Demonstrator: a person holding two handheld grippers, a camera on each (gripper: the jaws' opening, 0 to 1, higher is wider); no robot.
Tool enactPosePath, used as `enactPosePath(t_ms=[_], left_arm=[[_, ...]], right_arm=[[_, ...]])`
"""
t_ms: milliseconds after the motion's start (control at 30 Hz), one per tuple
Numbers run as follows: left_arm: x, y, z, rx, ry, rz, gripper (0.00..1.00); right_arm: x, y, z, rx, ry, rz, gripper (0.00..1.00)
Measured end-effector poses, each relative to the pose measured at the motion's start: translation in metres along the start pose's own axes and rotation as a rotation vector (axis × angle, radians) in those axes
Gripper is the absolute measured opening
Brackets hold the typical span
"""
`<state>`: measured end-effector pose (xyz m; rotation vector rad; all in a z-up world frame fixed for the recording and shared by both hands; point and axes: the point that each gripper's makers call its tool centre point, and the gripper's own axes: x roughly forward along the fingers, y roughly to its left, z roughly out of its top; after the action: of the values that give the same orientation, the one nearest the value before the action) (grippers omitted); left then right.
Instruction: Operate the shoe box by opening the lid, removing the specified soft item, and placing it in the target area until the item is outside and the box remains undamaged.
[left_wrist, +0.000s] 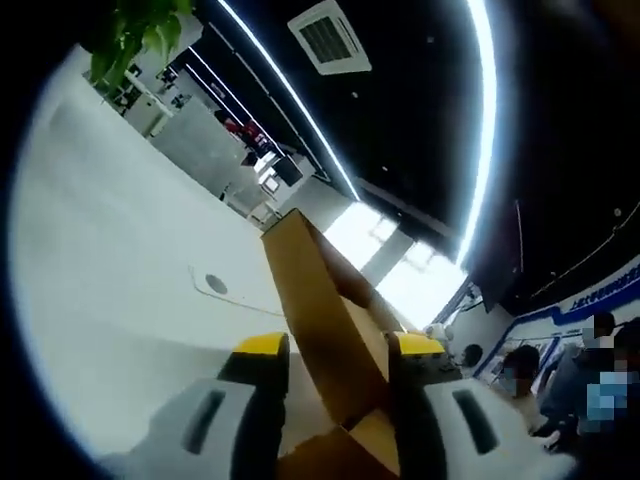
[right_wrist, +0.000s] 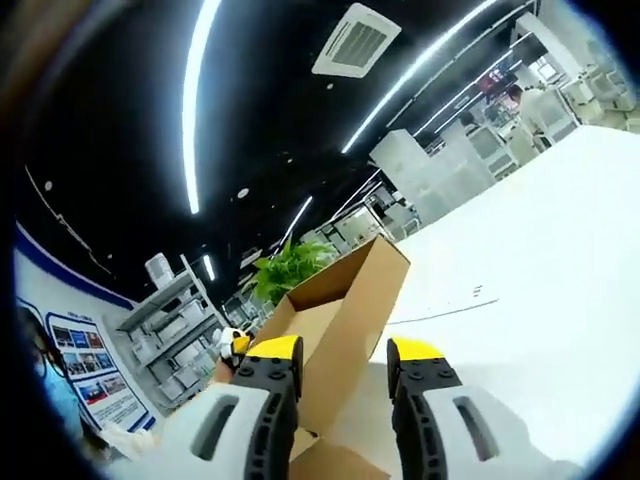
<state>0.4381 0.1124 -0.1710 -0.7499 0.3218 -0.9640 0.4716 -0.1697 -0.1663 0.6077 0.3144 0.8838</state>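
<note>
The brown cardboard shoe box lid (left_wrist: 335, 330) rises tilted between the yellow-tipped jaws of my left gripper (left_wrist: 340, 348), which is shut on its lower edge. The same lid (right_wrist: 345, 310) also stands up between the jaws of my right gripper (right_wrist: 345, 352), shut on it as well. More cardboard (right_wrist: 325, 462) shows low between those jaws. A small yellow and black tip of the left gripper (right_wrist: 236, 346) peeks in beside the lid's far end. The inside of the box and any soft item are hidden.
A white table (left_wrist: 110, 260) with a round cable port (left_wrist: 216, 284) spreads under the box and shows again on the right (right_wrist: 540, 260). A green plant (right_wrist: 290, 265) stands behind the lid. People (left_wrist: 590, 380) stand at the far right, and shelves (right_wrist: 175, 330) at the left.
</note>
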Motion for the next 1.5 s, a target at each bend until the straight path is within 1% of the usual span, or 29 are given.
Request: enactPosePath(t_ms=[100, 133, 233, 267, 300, 433, 600, 633, 733, 833, 1000, 1100, 1167, 1300, 1400, 1500], left_arm=[[-0.001, 0.002, 0.002, -0.014, -0.004, -0.007, 0.38], [0.000, 0.001, 0.000, -0.017, -0.006, -0.011, 0.37], [-0.001, -0.003, 0.000, -0.005, -0.013, -0.028, 0.36], [-0.001, -0.004, 0.001, 0.012, -0.014, -0.033, 0.36], [-0.002, -0.005, 0.001, 0.028, -0.016, -0.038, 0.36], [-0.002, -0.009, -0.001, 0.059, -0.013, -0.045, 0.36], [-0.005, -0.018, -0.001, 0.100, -0.024, -0.077, 0.33], [-0.005, -0.020, -0.001, 0.108, -0.027, -0.083, 0.33], [-0.006, -0.026, -0.001, 0.132, -0.035, -0.102, 0.31], [-0.006, -0.030, 0.001, 0.151, -0.040, -0.122, 0.31], [-0.006, -0.038, 0.000, 0.194, -0.048, -0.141, 0.31], [-0.007, -0.042, 0.003, 0.211, -0.052, -0.156, 0.31], [-0.006, -0.042, 0.004, 0.229, -0.050, -0.157, 0.31], [-0.005, -0.047, -0.001, 0.262, -0.048, -0.159, 0.30], [-0.006, -0.047, -0.002, 0.287, -0.047, -0.158, 0.28], [-0.006, -0.048, -0.001, 0.297, -0.051, -0.164, 0.27]], right_arm=[[0.000, -0.001, 0.002, 0.004, 0.001, -0.001, 0.36], [0.001, 0.000, 0.001, 0.004, 0.005, 0.005, 0.35], [0.001, 0.014, 0.001, -0.004, 0.004, 0.067, 0.23], [0.001, 0.016, 0.001, -0.020, 0.005, 0.072, 0.22], [0.001, 0.017, -0.001, -0.055, 0.006, 0.062, 0.22], [0.001, 0.022, -0.002, -0.067, 0.002, 0.067, 0.22], [0.000, 0.027, 0.002, -0.096, -0.016, 0.076, 0.21], [-0.001, 0.029, 0.001, -0.101, -0.020, 0.080, 0.20], [-0.003, 0.035, 0.001, -0.111, -0.036, 0.093, 0.20], [-0.005, 0.037, 0.005, -0.111, -0.054, 0.104, 0.20], [-0.008, 0.041, 0.012, -0.130, -0.065, 0.123, 0.21], [-0.010, 0.044, 0.011, -0.131, -0.066, 0.128, 0.20], [-0.011, 0.047, 0.011, -0.124, -0.057, 0.119, 0.20], [-0.013, 0.048, 0.012, -0.211, -0.018, 0.069, 0.20], [-0.013, 0.052, 0.012, -0.228, -0.006, 0.058, 0.19], [-0.014, 0.049, 0.013, -0.247, 0.006, 0.029, 0.15]])
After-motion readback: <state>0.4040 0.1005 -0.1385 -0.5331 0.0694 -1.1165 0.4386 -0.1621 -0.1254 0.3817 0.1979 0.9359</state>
